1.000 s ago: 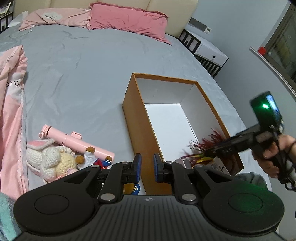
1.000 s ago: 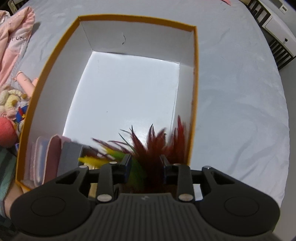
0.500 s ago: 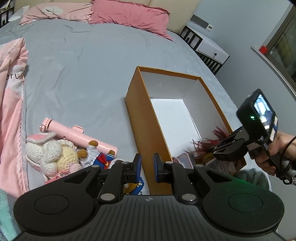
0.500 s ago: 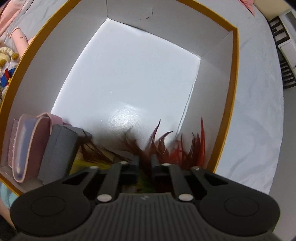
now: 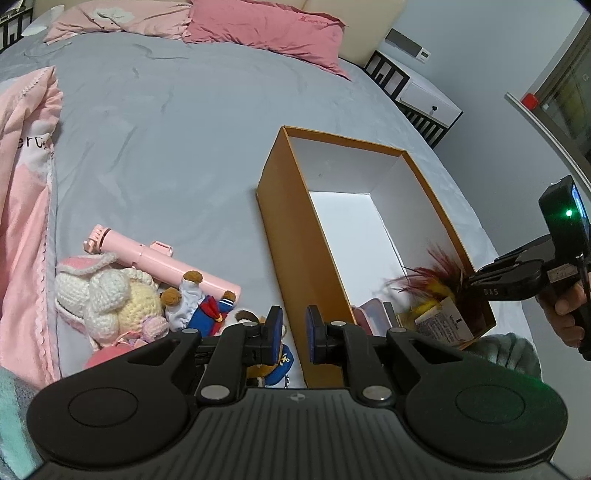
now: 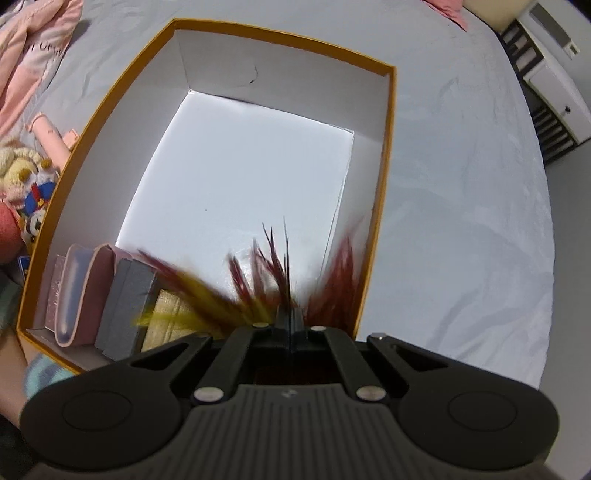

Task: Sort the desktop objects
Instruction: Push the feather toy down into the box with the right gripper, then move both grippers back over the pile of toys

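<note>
Black right gripper [image 6: 290, 325] is over the near end of the box, pointing steeply down, jaws fully closed pad to pad. Red and yellow feathers [image 6: 273, 273] fan out just ahead of the tips; can't tell if any strand is pinched, the feather bunch is motion-blurred. From the left wrist view the right gripper [image 5: 471, 280] sits at the box's near right corner, a hand [image 5: 565, 306] on its grip, feathers [image 5: 439, 273] inside the box against that wall with a printed tag just below them.

Left gripper [image 5: 293, 334] hovers near the box's near left corner, jaws slightly apart, nothing between them.

Orange box [image 6: 384, 177], white inside, on grey bedsheet [image 5: 166, 147]. Near end holds a pink case [image 6: 79, 291] and grey block [image 6: 129, 306] standing on edge side by side, plus the feathers. Far half of the box floor is bare.

Left of the box on the sheet: small sailor bear [image 5: 207, 302], crochet plush [image 5: 107, 299], pink stick-shaped device [image 5: 162, 266] behind them, all touching in a cluster. Pink blanket [image 5: 26, 192] along left edge. Pink pillows [image 5: 266, 29] at the far end.
</note>
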